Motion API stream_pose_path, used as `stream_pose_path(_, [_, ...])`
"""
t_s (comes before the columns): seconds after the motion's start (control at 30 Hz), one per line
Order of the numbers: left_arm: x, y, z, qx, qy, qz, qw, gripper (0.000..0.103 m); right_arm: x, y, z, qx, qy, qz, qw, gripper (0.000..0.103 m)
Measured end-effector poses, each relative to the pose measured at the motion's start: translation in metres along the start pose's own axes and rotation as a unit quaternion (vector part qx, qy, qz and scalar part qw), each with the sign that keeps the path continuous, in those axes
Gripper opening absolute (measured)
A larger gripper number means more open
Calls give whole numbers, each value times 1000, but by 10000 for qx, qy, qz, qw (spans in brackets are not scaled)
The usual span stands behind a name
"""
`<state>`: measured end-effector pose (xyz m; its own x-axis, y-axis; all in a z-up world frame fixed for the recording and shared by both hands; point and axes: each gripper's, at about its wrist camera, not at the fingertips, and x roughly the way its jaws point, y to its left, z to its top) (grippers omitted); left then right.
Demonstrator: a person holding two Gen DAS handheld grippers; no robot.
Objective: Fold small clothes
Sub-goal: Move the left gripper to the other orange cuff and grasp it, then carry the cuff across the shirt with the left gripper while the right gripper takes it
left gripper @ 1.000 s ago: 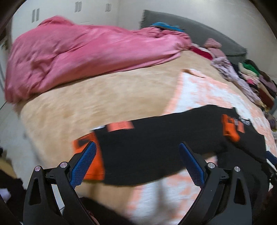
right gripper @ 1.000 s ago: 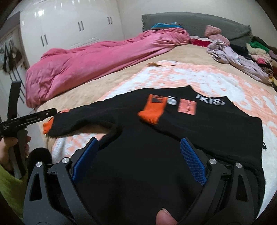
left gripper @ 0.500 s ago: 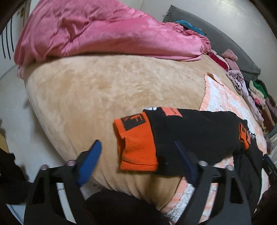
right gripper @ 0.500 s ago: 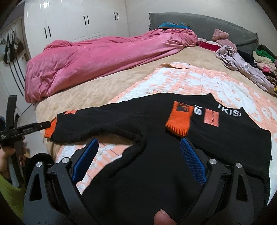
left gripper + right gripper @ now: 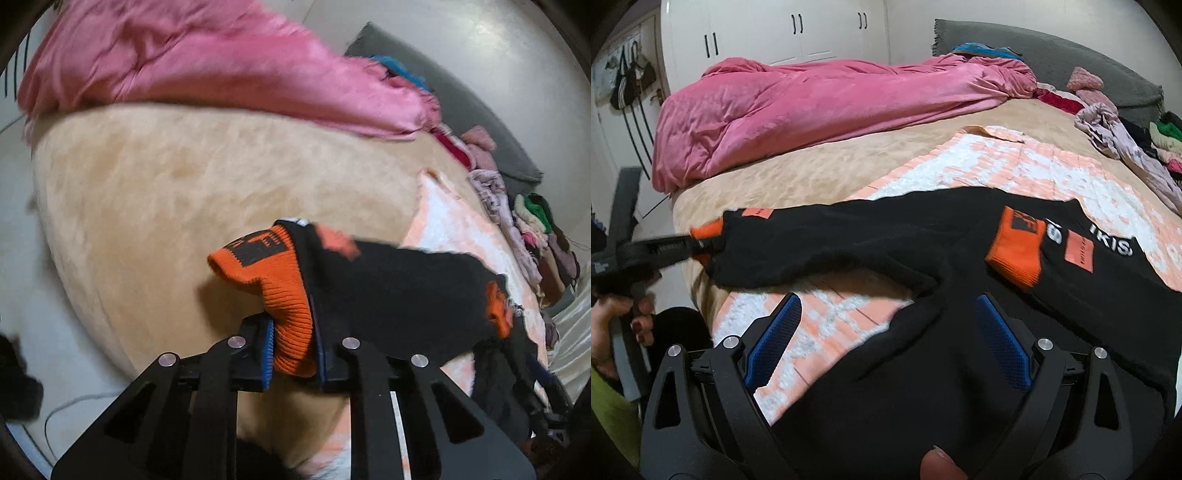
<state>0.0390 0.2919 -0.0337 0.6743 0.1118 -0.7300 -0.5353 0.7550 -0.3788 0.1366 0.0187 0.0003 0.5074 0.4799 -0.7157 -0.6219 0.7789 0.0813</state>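
Left gripper (image 5: 293,343): jaws just closed, blue pads clamped on the orange cuff (image 5: 277,291) of a black sweater (image 5: 923,369), at the near left edge of the bed (image 5: 166,177). Right gripper (image 5: 888,339): jaws wide, nothing between the pads, poised over the sweater's body, which lies spread on a peach-and-white blanket (image 5: 1015,166) with the other sleeve folded across its chest. Beyond: pink duvet (image 5: 812,107) bunched on the far left, clothes pile (image 5: 1137,144) far right, white wardrobe (image 5: 775,33) behind.
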Motion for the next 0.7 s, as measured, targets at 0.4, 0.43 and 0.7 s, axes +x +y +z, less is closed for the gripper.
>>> stream_pose_path(0.4, [-37,-147,16,950,-438,-1273,9863,16,-56,-104,-30,890,-342,-519,9941,81])
stream_pose_path(0.43, [-36,-168,14,1090,-412,-1382,9835,16,-65,-117,-35,1030,-432,-593,9920,81])
stream_pose_path(0.7, [-9,-277,-29,1853,9,-1833,9654,15,-95,-190,-64,1826,-710,-981,9757,81])
